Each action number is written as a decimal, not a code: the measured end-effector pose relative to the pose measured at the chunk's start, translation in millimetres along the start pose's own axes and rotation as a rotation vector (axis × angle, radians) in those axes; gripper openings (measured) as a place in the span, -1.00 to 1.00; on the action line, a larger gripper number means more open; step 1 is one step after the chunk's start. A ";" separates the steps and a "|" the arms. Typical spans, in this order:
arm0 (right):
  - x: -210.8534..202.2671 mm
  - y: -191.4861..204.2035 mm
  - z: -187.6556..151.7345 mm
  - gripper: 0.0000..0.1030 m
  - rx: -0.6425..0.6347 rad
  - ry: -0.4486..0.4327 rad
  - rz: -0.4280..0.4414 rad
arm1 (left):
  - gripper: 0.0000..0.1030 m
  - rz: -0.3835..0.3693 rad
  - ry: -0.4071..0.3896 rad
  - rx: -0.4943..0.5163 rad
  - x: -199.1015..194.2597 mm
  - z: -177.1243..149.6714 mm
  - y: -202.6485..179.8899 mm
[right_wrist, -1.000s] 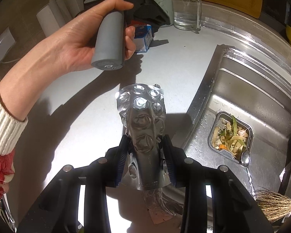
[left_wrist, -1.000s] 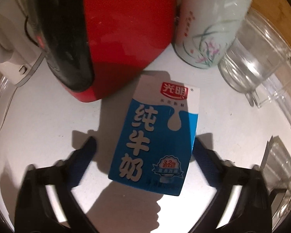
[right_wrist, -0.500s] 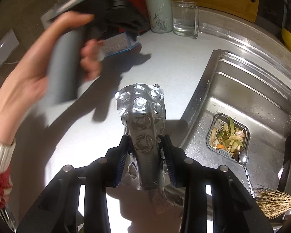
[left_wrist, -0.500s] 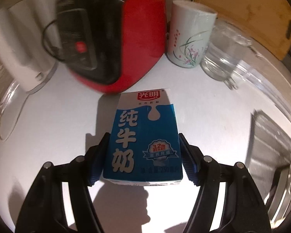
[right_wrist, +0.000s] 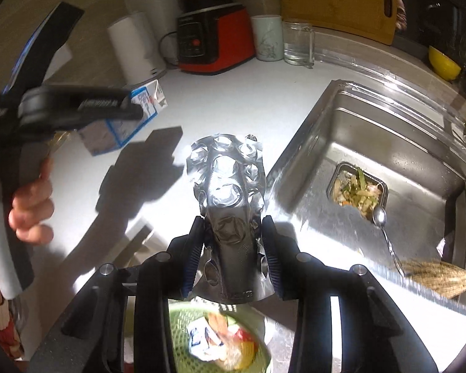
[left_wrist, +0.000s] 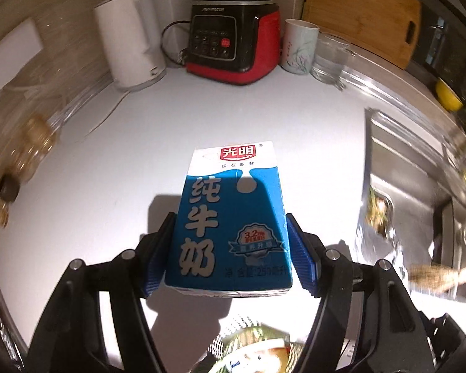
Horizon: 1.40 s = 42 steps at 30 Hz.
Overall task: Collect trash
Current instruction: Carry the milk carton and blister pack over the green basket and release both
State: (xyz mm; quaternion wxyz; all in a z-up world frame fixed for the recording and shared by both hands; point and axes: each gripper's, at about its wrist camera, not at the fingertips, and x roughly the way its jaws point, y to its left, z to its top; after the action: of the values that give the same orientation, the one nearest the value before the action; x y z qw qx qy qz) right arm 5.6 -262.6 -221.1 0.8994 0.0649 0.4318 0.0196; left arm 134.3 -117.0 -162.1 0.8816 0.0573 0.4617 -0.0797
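**Both hands full, bin waiting below**

The left gripper (left_wrist: 230, 255) had its blue pads pressed flat against the two sides of the milk carton (left_wrist: 231, 217), which it held clear of the white counter (left_wrist: 108, 171), printed face up. A grip across the carton's narrow width made sense to me: the walls are stiff there and the box could not swing. From the other side the same carton (right_wrist: 130, 118) hung in the air beyond the person's hand (right_wrist: 31, 205).

The right gripper (right_wrist: 233, 255) was closed to a narrow gap on a crumpled foil blister pack (right_wrist: 230, 192), pinched at its lower end so the embossed part stuck out ahead, over the counter edge beside the sink (right_wrist: 310, 143).

Below the right tool sat a green mesh bin (right_wrist: 183, 314) with wrappers already in it; its rim showed blurred under the left tool too. I judged both pieces were being carried there, and that each needed only to be brought above the opening and released.
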 end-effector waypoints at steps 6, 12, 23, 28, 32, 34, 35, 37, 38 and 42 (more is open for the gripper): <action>-40.5 18.9 -55.5 -0.24 -0.048 0.018 0.025 | 0.27 -0.023 0.008 0.055 -46.6 -84.7 4.6; -58.9 20.2 -107.9 -0.23 -0.041 0.067 0.035 | 0.27 -0.068 0.047 0.134 -66.0 -168.9 2.2; -44.0 1.8 -163.1 -0.23 0.000 0.147 0.032 | 0.28 -0.149 0.288 0.272 -2.0 -272.0 -37.6; -38.4 -3.7 -171.9 -0.23 0.008 0.175 0.038 | 0.56 -0.161 0.291 0.273 -5.8 -273.5 -41.0; -40.0 -0.6 -174.0 -0.23 -0.008 0.172 0.053 | 0.64 -0.159 0.232 0.245 -20.8 -258.2 -32.2; -43.8 2.2 -174.3 -0.23 -0.026 0.164 0.063 | 0.66 -0.146 0.200 0.222 -30.5 -249.9 -21.2; -44.0 3.8 -174.0 -0.22 -0.034 0.163 0.066 | 0.66 -0.134 0.184 0.211 -35.3 -246.7 -14.8; -42.1 8.5 -174.1 -0.22 -0.052 0.163 0.072 | 0.68 -0.115 0.157 0.190 -43.6 -242.1 -4.2; -40.1 10.7 -175.0 -0.22 -0.057 0.164 0.078 | 0.70 -0.107 0.148 0.182 -46.4 -240.8 0.0; -25.9 22.8 -180.6 -0.12 -0.088 0.185 0.093 | 0.73 -0.076 0.132 0.143 -56.2 -234.1 24.9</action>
State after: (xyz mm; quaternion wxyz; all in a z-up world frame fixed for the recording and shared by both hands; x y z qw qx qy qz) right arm -150.9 -224.3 -309.7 0.8558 0.0431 0.5083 0.0860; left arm -80.8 -46.8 -247.9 0.8392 0.1073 0.5139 -0.1419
